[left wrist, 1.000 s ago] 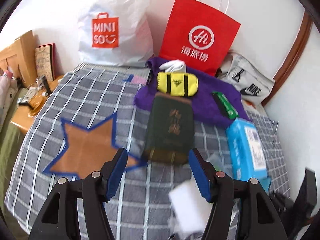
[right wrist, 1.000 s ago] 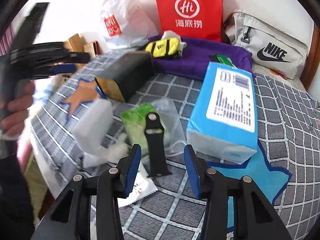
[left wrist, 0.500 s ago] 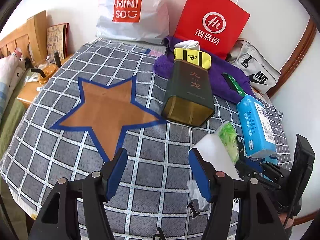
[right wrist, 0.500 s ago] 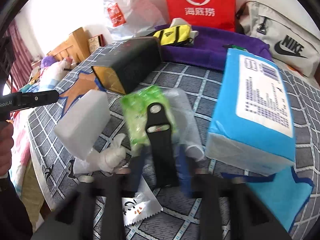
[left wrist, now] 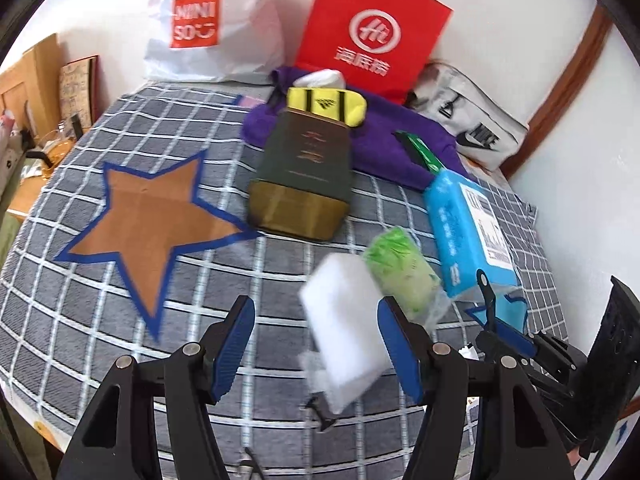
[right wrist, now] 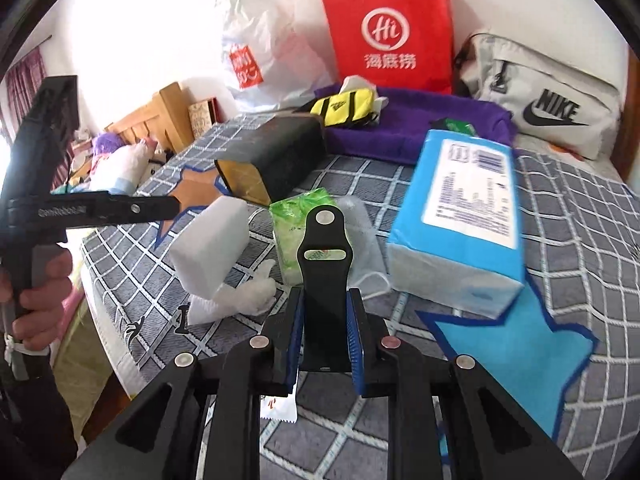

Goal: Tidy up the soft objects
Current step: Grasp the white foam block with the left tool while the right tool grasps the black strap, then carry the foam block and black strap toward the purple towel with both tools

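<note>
Bed's checked blanket [right wrist: 560, 216]: right tool [right wrist: 325, 332] pinches the limp, light black strap [right wrist: 325, 264] near its end, left tool [left wrist: 316, 344] spread over the squashy white sponge [left wrist: 344, 320].

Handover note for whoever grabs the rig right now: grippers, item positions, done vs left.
Right gripper: shut on the black strap, which sticks forward from its pads.
Left gripper: open, empty, over the checked cover with the white sponge between its fingers, not gripped.
On the cover: green packet just behind the strap, blue tissue pack partly on the blue star, dark tin beside the brown star, which has nothing on it.
Done: strap gripped.
Left: place the strap; sponge, packet and the other items unsorted.
</note>
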